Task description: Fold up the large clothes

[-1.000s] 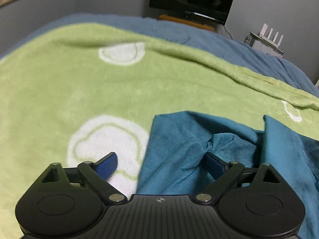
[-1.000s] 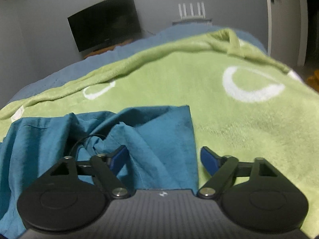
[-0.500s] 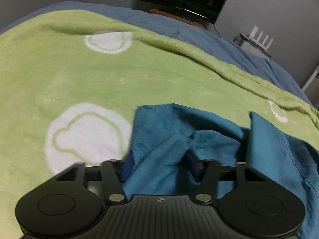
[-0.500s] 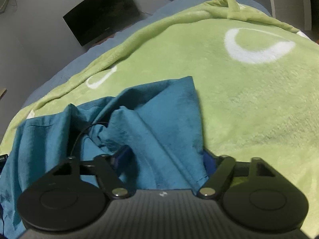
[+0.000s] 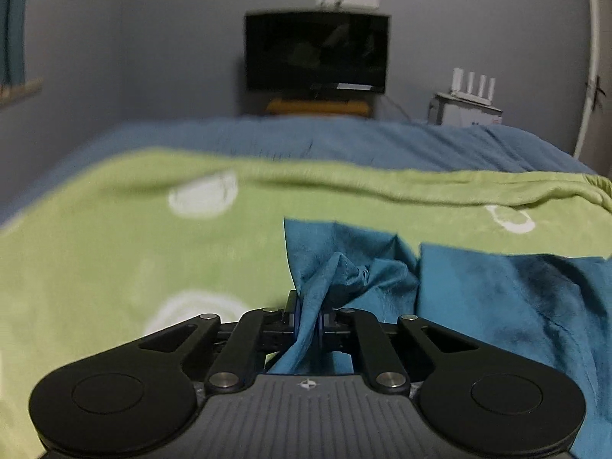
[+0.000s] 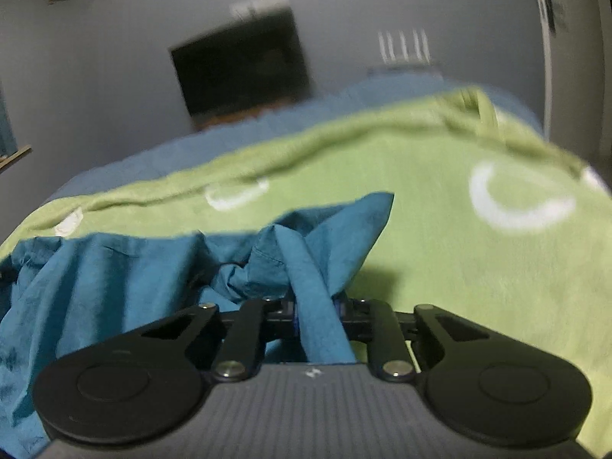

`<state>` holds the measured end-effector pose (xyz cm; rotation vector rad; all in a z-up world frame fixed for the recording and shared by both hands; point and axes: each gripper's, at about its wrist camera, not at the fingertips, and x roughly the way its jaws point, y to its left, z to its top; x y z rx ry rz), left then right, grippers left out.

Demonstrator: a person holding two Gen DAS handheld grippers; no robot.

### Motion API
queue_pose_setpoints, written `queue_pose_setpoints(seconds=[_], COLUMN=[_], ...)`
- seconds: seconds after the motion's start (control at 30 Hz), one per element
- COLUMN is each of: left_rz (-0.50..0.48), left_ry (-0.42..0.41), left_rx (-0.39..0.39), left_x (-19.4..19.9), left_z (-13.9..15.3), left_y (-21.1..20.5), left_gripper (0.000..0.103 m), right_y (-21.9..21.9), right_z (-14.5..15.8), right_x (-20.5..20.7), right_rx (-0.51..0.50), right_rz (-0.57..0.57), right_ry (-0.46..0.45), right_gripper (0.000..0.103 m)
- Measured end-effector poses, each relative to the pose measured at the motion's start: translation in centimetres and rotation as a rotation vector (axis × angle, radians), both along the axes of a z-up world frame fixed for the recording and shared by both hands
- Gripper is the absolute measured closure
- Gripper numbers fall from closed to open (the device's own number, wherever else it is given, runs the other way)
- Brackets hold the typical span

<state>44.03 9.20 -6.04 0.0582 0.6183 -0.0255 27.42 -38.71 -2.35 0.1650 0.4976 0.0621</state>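
A teal garment [image 5: 497, 298] lies crumpled on a green blanket [image 5: 114, 252] with white ring patterns. In the left wrist view my left gripper [image 5: 308, 315] is closing its jaws on the garment's left edge, and a bunched fold of teal cloth is pinched between the blue pads. The right wrist view shows the same teal garment [image 6: 114, 267] spreading to the left. My right gripper [image 6: 315, 311] is closing too, with a rolled fold of the garment's right edge pressed between its pads. Both pinched edges are lifted off the blanket.
The green blanket [image 6: 478, 267] covers a bed with a blue cover [image 5: 344, 141] behind it. A dark television [image 5: 316, 53] stands on an orange-topped stand by the grey wall. A white router [image 5: 474, 84] sits on a box to the right.
Both grippers went from wide open over the garment's edges to pinched on the cloth. Both have lifted and tipped up, so the wall and television now fill more of each view.
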Motion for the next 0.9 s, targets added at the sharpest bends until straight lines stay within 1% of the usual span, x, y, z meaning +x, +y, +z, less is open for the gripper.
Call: queue_pose_setpoints(seconds=[0.07,0.2,0.23,0.27,0.3,0.33,0.37,0.4,0.43,0.47,0.5,0.53,0.57,0.6,0.67,0.77,0.83,0.87,0.9], left_rz=[-0.014,-0.021,-0.017,-0.012,-0.001,0.011,0.019,0.029,0.036,0.044,0.042,0.028,0.009,-0.018,-0.1,-0.231,-0.312,-0.331,-0.349], left_ry=[-0.041,-0.143,-0.162,-0.173,-0.167,-0.134,-0.076,-0.029,-0.015,-0.017,-0.02,-0.024,-0.03,-0.033,-0.029,-0.02,0.009,0.029,0.069], left_rx=[0.015,0.031,0.028,0.025,0.036,0.048,0.053,0.052,0.046,0.034,0.01,-0.021,-0.046,-0.057,-0.055,-0.063,-0.059,-0.038,-0.017], left_x=[0.3,1.7,2.1,2.7,3.6,4.3,5.3,5.8,5.8,5.6,5.2,4.7,4.2,3.6,2.3,0.1,-1.1,-1.7,-2.3], left_z=[1.5,4.3,4.6,4.6,4.2,3.8,3.2,2.6,2.3,2.0,1.9,1.8,1.7,1.7,1.5,0.7,-0.3,-1.1,-2.2], left_y=[-0.9,-2.8,-3.2,-3.6,-4.1,-4.5,-4.8,-5.1,-5.3,-5.5,-5.6,-5.8,-6.2,-6.5,-8.2,-11.5,-13.9,-14.8,-15.8], left_gripper=[0.096,0.095,0.095,0.09,0.084,0.069,0.048,0.042,0.04,0.039,0.037,0.032,0.03,0.03,0.029,0.029,0.029,0.029,0.029], right_y=[0.2,0.2,0.0,-0.1,-0.1,-0.2,-0.4,-0.7,-1.1,-1.3,-1.4,-1.5,-1.3,-1.0,0.0,2.4,4.2,4.9,5.6], right_z=[0.9,2.4,2.6,2.7,2.6,2.3,1.9,1.4,1.1,1.1,1.3,1.4,1.6,1.6,1.5,1.2,0.6,0.2,-0.3], right_x=[-0.6,-2.2,-2.7,-2.8,-2.5,-2.0,-1.2,-0.9,-0.8,-0.6,-0.6,-0.6,-0.7,-0.6,-0.6,-0.6,-0.5,-0.3,0.0], right_rx=[-0.01,-0.042,-0.046,-0.057,-0.079,-0.1,-0.117,-0.108,-0.084,-0.067,-0.05,-0.034,-0.014,0.009,0.044,0.058,0.03,0.006,-0.019], right_rz=[-0.007,-0.057,-0.087,-0.12,-0.155,-0.19,-0.23,-0.241,-0.234,-0.232,-0.226,-0.208,-0.174,-0.128,-0.025,0.131,0.206,0.227,0.239], right_ry=[-0.068,-0.253,-0.308,-0.34,-0.333,-0.292,-0.229,-0.197,-0.178,-0.163,-0.161,-0.169,-0.174,-0.173,-0.164,-0.148,-0.111,-0.079,-0.039], right_gripper=[0.095,0.096,0.096,0.096,0.092,0.08,0.058,0.052,0.052,0.052,0.052,0.052,0.052,0.052,0.052,0.052,0.052,0.052,0.052])
